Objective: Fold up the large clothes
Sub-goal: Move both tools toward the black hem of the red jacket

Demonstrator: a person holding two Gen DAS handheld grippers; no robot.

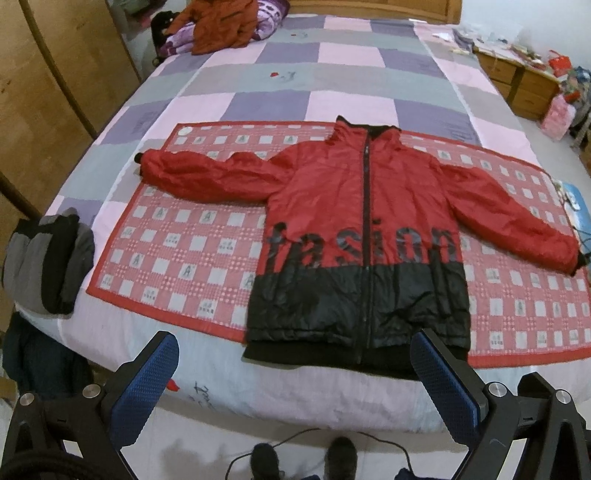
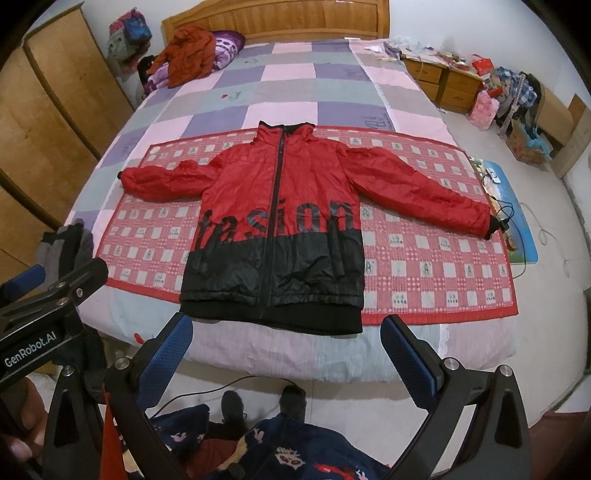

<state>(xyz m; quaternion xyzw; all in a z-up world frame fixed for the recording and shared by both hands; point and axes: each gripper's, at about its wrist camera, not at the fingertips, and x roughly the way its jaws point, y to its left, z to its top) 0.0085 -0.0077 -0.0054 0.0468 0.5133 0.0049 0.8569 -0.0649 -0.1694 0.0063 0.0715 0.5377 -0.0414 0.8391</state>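
Observation:
A red and black jacket [image 1: 354, 236] [image 2: 277, 218] lies flat and zipped on a red checked mat [image 1: 177, 229] [image 2: 424, 258], front up, both sleeves spread sideways, black hem toward me. My left gripper [image 1: 295, 369] hovers open just short of the hem, off the bed's near edge, with nothing between its blue pads [image 1: 147, 387]. The right gripper [image 2: 286, 343] is also open and empty, held in front of the hem above the bed edge. The left gripper's body [image 2: 48, 314] shows at the left of the right wrist view.
A folded grey and black garment [image 1: 48, 262] sits at the bed's left edge. An orange coat [image 1: 221, 26] lies near the headboard [image 2: 277, 18]. A wooden wardrobe [image 1: 44, 92] stands left, cluttered drawers [image 2: 443, 81] right. Cables and a person's feet [image 2: 266, 406] are on the floor below.

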